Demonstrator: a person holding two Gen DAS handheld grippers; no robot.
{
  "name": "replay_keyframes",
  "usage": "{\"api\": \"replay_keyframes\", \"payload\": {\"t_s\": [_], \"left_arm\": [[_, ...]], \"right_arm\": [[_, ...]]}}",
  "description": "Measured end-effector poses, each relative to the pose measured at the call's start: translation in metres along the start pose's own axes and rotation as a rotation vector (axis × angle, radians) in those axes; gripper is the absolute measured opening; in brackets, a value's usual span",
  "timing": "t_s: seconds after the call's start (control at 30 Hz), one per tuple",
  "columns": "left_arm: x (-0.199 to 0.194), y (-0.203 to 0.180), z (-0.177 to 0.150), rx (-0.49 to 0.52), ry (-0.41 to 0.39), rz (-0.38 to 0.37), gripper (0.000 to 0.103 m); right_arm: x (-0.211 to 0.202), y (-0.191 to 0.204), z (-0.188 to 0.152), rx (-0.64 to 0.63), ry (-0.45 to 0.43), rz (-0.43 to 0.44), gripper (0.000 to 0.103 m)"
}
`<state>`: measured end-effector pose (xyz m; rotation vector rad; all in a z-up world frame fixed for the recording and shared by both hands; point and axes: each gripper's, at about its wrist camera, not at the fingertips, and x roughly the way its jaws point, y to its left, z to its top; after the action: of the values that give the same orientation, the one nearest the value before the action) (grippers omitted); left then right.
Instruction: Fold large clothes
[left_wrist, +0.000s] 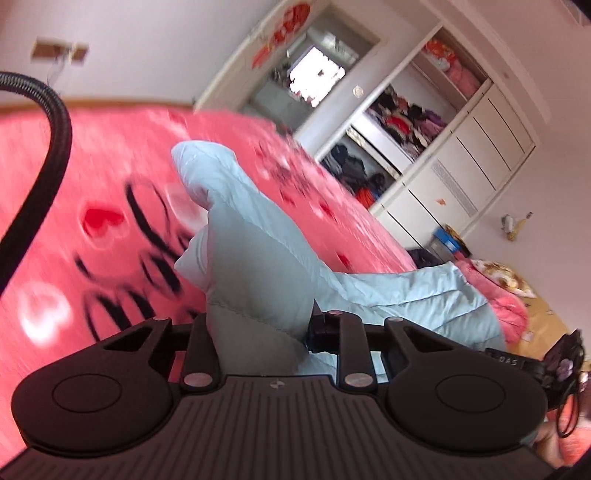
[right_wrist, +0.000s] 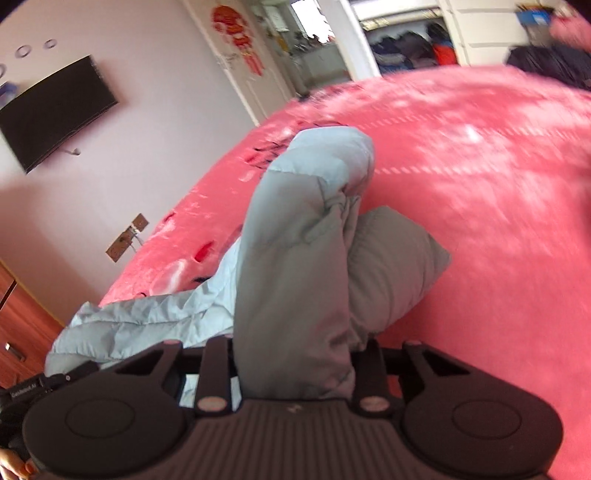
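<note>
A pale blue padded jacket (left_wrist: 258, 258) hangs lifted above the pink bedspread (left_wrist: 92, 166). My left gripper (left_wrist: 260, 332) is shut on a thick fold of the jacket, which bulges up between the jaws and hides the fingertips. In the right wrist view the jacket (right_wrist: 295, 266) rises in two puffy folds from my right gripper (right_wrist: 295, 354), which is shut on it too. The rest of the jacket trails to the left (right_wrist: 129, 317) toward the other gripper's body (right_wrist: 44, 384). The bedspread (right_wrist: 480, 221) lies under it.
An open wardrobe (left_wrist: 399, 125) full of clothes stands beyond the bed, beside a doorway (left_wrist: 314, 74). A wall-mounted TV (right_wrist: 55, 110) hangs on the far wall. A black cable (left_wrist: 48, 147) arcs at left. Pink bedding and clutter (left_wrist: 506, 284) lie on the floor at right.
</note>
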<state>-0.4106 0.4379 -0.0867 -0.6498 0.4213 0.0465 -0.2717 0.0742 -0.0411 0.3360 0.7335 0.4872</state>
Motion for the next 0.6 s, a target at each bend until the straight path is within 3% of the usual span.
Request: {"api": "replay_keyframes", "payload": {"t_s": [0.27,0.43,0.6], "left_arm": [[-0.034,0.033,0.046,0.099,-0.228,0.209,0.03],[-0.029,0.056,0.062,0.105,-0.262,0.323,0.03],[-0.013,0.068,0.061,0.121,-0.248,0.429,0.031]], "right_arm": [[0.08,0.078,0.029,-0.119,-0.029,0.119,0.027],[0.13,0.114,0.042,-0.185,-0.024,0.166,0.028],[0.177,0.134,0.046,-0.219,0.004,0.184,0.028]]}}
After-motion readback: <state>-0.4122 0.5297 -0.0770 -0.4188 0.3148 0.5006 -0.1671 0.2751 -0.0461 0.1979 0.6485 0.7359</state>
